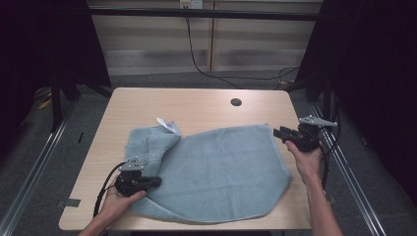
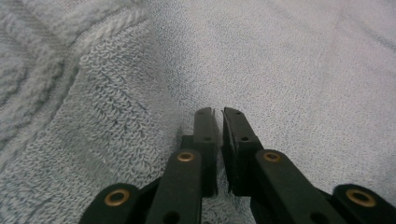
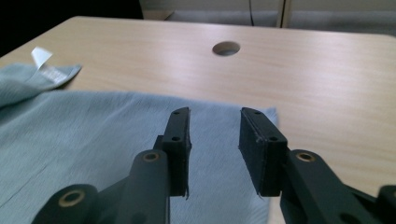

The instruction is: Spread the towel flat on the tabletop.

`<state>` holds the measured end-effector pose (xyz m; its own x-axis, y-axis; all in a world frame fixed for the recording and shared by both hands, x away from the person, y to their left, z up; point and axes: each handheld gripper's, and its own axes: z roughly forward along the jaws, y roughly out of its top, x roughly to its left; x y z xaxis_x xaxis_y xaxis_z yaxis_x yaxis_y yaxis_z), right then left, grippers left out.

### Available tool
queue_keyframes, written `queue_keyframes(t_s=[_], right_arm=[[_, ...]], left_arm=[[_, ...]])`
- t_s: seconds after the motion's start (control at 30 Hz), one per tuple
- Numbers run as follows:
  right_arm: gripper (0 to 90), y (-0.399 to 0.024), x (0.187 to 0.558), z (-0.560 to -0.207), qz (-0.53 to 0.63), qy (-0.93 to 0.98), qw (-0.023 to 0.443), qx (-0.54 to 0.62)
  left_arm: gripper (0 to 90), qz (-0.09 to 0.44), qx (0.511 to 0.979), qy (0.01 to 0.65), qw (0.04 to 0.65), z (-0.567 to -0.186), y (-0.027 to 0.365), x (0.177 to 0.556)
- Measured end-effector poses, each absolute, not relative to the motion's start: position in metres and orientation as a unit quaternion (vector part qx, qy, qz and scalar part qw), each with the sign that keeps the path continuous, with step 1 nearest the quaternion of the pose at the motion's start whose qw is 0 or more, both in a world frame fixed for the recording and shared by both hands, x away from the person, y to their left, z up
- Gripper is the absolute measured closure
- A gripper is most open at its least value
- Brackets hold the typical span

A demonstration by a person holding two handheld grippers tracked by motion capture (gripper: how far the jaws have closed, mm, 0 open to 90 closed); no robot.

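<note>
One round cable hole (image 1: 236, 102) is sitting in the pale wooden table (image 1: 147, 98) beyond the cloth, with nothing lying between it and the grippers. Spreading over the table's near half is the pale blue terry towel (image 1: 221, 167), rumpled at its left, a white label (image 1: 165, 125) sticking up. Left gripper (image 2: 218, 112) is lying pressed together on the towel's left fold; right gripper (image 3: 214, 114) is hovering spread over its far right corner, pinching nothing.
</note>
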<state>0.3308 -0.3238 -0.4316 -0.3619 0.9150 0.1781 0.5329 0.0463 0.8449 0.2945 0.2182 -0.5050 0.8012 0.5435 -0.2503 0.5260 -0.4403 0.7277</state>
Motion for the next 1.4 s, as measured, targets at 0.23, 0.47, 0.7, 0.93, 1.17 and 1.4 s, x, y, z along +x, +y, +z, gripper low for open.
queue_keyframes(t_s=[0.23, 0.47, 0.7, 0.93, 1.17, 1.4], right_arm=[[61.1, -0.323, 0.284, -0.455, 0.426, 0.721, 0.182, 0.516], [52.2, -0.316, 0.227, -0.478, 0.395, 0.754, 0.152, 0.503], [51.5, -0.308, 0.212, -0.497, 0.354, 0.777, 0.151, 0.498], [83.5, -0.299, 0.220, -0.493, 0.348, 0.783, 0.171, 0.486], [84.3, -0.292, 0.233, -0.454, 0.408, 0.764, 0.191, 0.462], [84.3, -0.262, 0.266, -0.442, 0.435, 0.769, 0.179, 0.432]], left_arm=[[81.3, 0.014, 0.848, 0.312, 0.428, -0.503, 0.219, 0.293], [80.6, 0.019, 0.842, 0.317, 0.436, -0.501, 0.222, 0.294], [80.0, 0.018, 0.848, 0.314, 0.428, -0.503, 0.219, 0.294], [79.9, 0.017, 0.848, 0.313, 0.428, -0.503, 0.220, 0.294], [78.9, 0.018, 0.847, 0.314, 0.429, -0.503, 0.219, 0.295], [77.8, 0.018, 0.847, 0.313, 0.429, -0.503, 0.219, 0.294]])
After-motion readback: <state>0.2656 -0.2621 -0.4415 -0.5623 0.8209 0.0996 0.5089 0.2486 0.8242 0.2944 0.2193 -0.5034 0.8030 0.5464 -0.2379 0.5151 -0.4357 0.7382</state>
